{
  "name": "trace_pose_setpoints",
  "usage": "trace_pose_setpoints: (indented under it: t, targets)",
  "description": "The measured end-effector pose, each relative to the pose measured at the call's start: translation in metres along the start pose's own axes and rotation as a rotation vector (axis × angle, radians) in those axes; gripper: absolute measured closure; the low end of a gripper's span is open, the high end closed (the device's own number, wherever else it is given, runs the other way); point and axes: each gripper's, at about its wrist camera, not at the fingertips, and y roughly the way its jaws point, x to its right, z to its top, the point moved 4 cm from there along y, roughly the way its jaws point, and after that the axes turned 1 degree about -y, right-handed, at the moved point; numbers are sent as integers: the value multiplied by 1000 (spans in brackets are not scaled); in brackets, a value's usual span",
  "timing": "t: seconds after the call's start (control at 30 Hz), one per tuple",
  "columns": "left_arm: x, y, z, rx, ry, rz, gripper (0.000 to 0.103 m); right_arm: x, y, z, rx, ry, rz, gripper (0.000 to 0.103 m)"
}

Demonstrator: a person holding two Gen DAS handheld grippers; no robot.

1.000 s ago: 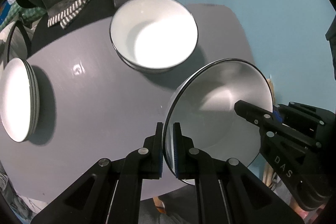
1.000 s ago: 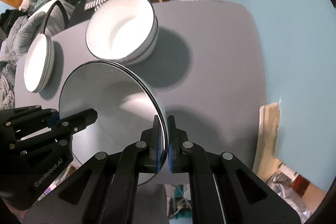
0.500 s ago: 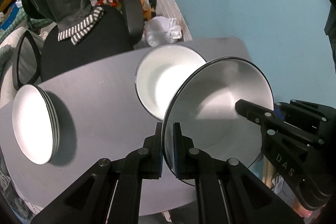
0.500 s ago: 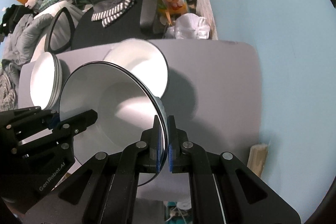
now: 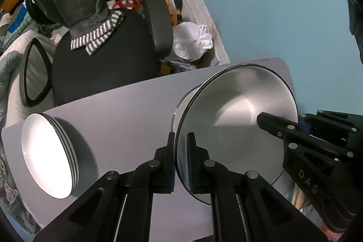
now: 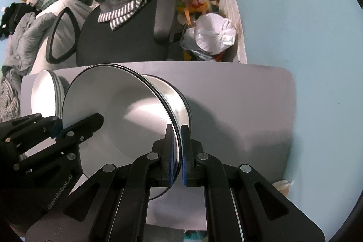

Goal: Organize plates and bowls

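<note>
Both grippers hold one white bowl with a dark rim by opposite sides of its rim. My left gripper is shut on the rim nearest it. My right gripper is shut on the opposite rim. The held bowl sits over and nearly hides a second white bowl that stands on the grey table. Only a sliver of that bowl shows in the left wrist view. A stack of white plates lies at the table's left.
A black office chair with a grey garment draped over it stands behind the table. A white plastic bag and clutter lie on the floor by the blue wall. The table's far edge is close behind the bowls.
Both grippers carried the held bowl forward and over the bowl on the table, which now is almost hidden behind it. The view has tilted up, showing more of the chair.
</note>
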Motion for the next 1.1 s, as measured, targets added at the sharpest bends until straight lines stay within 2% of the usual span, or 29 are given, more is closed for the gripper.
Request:
trace_pose_setpoints:
  t: [0.43, 0.8, 1.1]
  targets:
    - [0, 23, 3, -39, 21, 46, 95, 4, 23, 5, -55, 16, -3, 98]
    - [-2, 31, 5, -64, 19, 42, 95, 5, 31, 4, -87, 38, 6, 97]
    - [-1, 33, 9, -64, 38, 48, 95, 6, 33, 3, -112, 61, 42, 92]
